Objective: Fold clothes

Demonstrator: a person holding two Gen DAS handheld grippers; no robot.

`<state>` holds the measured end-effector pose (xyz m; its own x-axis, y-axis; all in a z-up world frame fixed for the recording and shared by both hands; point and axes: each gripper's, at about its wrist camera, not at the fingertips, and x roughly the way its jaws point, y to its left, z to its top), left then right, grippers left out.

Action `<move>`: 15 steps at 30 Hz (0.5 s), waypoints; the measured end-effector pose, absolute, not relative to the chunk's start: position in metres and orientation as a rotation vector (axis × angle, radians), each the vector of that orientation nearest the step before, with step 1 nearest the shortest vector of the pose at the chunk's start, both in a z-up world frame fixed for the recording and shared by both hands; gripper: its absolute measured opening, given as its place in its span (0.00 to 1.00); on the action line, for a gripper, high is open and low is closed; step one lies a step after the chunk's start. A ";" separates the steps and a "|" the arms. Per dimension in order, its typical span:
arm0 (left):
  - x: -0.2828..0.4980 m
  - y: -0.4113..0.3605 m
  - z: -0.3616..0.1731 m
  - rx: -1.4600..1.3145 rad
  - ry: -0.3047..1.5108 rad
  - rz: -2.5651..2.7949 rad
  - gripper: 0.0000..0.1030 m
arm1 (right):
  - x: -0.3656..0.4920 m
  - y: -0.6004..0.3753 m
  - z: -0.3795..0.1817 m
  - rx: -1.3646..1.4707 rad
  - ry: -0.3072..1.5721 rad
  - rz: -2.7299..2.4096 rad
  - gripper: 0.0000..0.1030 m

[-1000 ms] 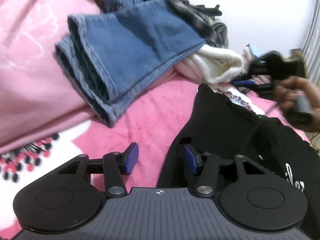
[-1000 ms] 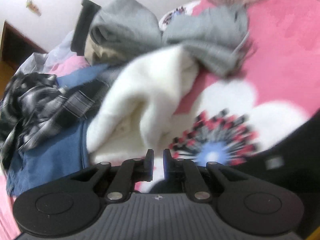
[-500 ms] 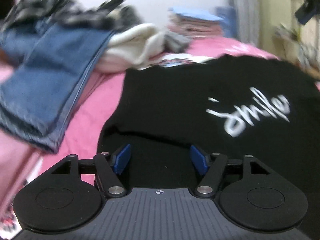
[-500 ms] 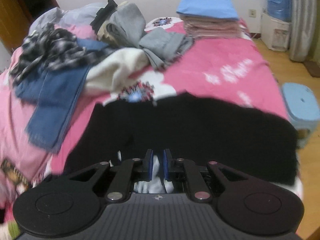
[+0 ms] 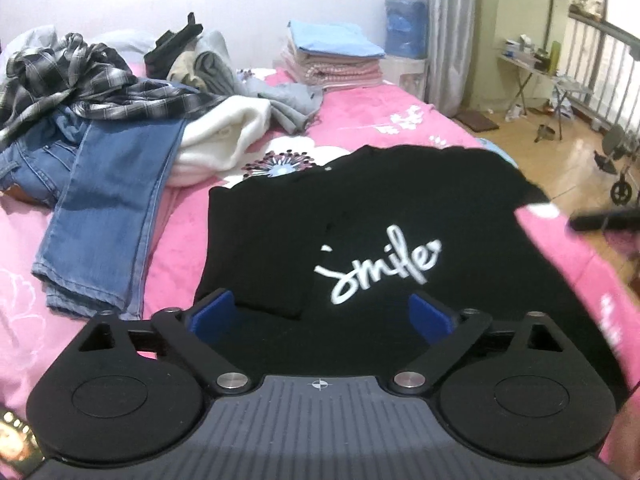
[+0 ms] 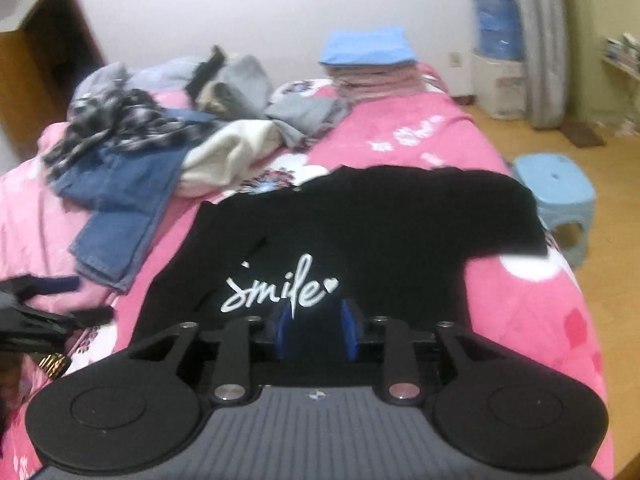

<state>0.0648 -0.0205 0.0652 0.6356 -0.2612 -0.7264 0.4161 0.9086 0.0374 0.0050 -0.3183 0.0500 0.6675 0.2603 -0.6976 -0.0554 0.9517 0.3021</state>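
Note:
A black T-shirt point(image 5: 380, 220) with white "smile" lettering lies spread on the pink bedspread point(image 5: 180, 248); its left side is folded in over the body. My left gripper point(image 5: 322, 314) hovers above the shirt's near edge. Its jaws are opening wide and nothing is between the blue pads. In the right wrist view the same T-shirt point(image 6: 380, 216) lies below my right gripper point(image 6: 316, 330). Those jaws are opening with a narrow gap, and only the shirt's dark cloth shows beneath. The other gripper shows as a dark blur at each view's edge.
Blue jeans point(image 5: 108, 208), a plaid shirt point(image 5: 80, 80), a white fleece point(image 5: 224, 140) and grey garments point(image 5: 288, 100) are heaped at the bed's far left. A folded stack point(image 5: 332, 52) sits at the head. A blue stool point(image 6: 556, 192) stands on the floor at right.
Both grippers have pulled back and risen from the clothes pile to above the black T-shirt. The left jaws have spread much wider. The right jaws have gone from shut to slightly parted.

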 end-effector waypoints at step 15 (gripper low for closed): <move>0.080 -0.120 0.056 -0.123 0.630 -0.289 0.97 | -0.028 -0.358 0.068 0.307 0.696 -0.013 0.44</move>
